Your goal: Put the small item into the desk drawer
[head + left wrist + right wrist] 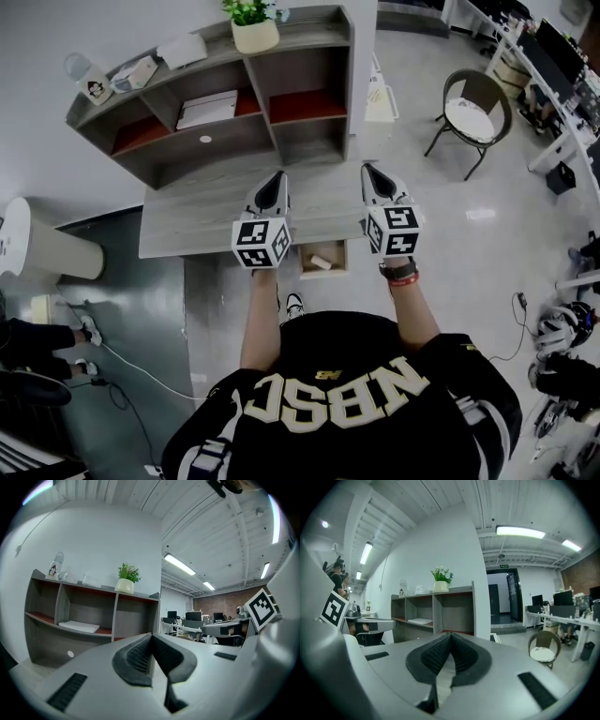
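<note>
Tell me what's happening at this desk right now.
A person stands at the desk with a gripper in each hand, both held over the desktop. The left gripper and the right gripper have their jaws together with nothing between them. Just below the desk's front edge the drawer is open, and a small pale item lies inside it. The drawer has not been pushed shut.
</note>
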The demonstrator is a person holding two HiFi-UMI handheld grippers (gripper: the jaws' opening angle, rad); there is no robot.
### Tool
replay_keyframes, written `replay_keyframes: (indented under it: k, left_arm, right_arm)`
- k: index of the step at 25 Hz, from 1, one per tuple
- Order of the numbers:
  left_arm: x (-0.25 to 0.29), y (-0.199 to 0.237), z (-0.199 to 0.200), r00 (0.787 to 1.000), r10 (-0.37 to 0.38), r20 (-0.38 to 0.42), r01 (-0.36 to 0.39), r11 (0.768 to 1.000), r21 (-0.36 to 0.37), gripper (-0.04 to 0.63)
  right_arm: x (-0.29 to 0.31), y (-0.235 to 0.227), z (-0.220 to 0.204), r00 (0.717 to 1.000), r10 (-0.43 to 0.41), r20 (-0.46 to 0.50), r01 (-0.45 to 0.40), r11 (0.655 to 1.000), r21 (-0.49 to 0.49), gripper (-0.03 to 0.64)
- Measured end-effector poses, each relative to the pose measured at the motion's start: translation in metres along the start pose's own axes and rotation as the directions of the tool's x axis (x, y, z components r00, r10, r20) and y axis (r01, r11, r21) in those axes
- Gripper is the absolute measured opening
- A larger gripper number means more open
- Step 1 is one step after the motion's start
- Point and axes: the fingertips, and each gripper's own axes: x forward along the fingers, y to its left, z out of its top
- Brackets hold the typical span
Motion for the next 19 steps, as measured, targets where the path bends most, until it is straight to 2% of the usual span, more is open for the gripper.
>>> replay_keyframes:
  k: [19]
  left_arm:
    - [-0.008,-0.027,-0.014,1.0,0.015,0.011,-0.015,1.0,0.0,0.014]
  right_arm:
    - [-0.018,0.009,-0.017,0.997,0.062,-0.055,-0.063,0.998,-0.023,0.008]
